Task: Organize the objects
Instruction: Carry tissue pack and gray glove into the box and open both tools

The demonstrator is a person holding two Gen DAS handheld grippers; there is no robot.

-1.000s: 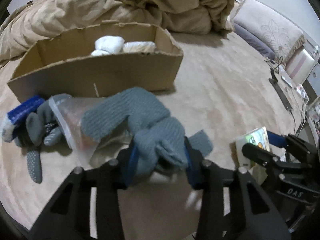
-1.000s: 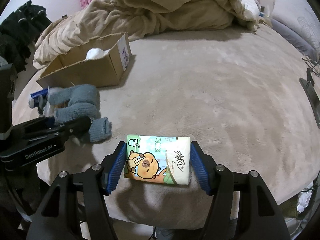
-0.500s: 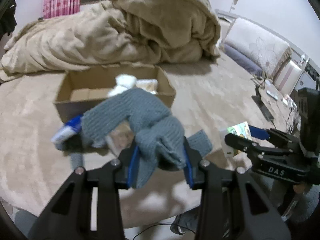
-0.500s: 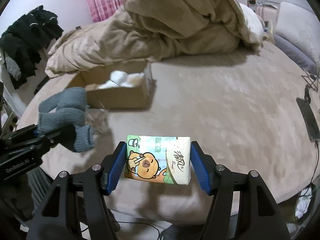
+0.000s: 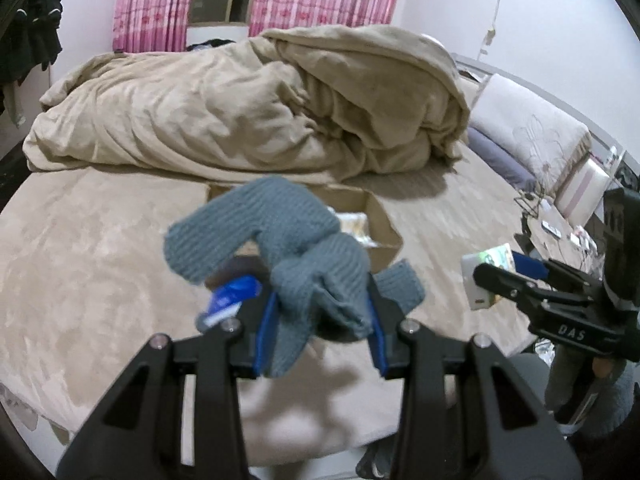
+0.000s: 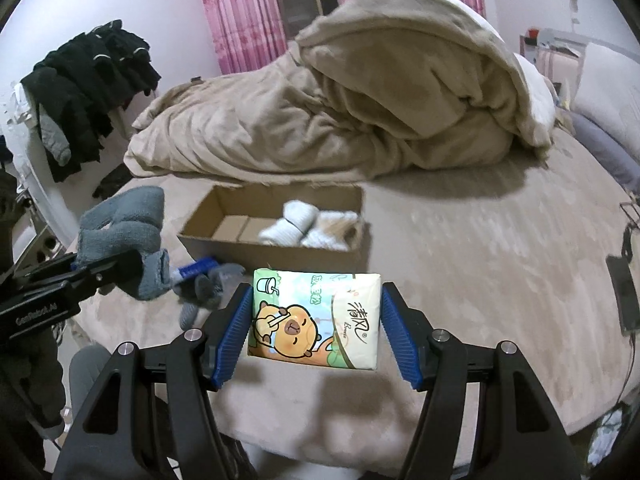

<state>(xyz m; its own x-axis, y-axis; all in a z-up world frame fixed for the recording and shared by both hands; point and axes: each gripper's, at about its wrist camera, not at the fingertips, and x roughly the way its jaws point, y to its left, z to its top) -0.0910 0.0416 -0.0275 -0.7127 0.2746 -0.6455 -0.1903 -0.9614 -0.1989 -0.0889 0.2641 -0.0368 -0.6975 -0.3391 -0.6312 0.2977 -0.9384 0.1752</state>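
Observation:
My left gripper (image 5: 320, 320) is shut on a grey-blue knitted mitten (image 5: 280, 248) and holds it in the air in front of the cardboard box (image 5: 380, 224). The mitten (image 6: 120, 232) and left gripper (image 6: 116, 268) also show at the left of the right wrist view. My right gripper (image 6: 316, 328) is shut on a tissue pack (image 6: 316, 320) printed with a cartoon capybara, held above the bed. The open box (image 6: 240, 248) holds white rolled socks (image 6: 296, 224). The tissue pack (image 5: 486, 276) and right gripper (image 5: 504, 276) show at the right of the left wrist view.
A blue packet (image 6: 196, 270) and grey grip socks (image 6: 204, 292) lie on the beige bed (image 6: 480, 260) before the box. A heaped beige duvet (image 6: 360, 100) fills the back. Black clothes (image 6: 92, 80) hang at left. A phone (image 6: 622, 292) lies at the right edge.
Both grippers have risen well above the bed with their loads. The mitten has left the bed, and the box now appears farther off and lower in both views.

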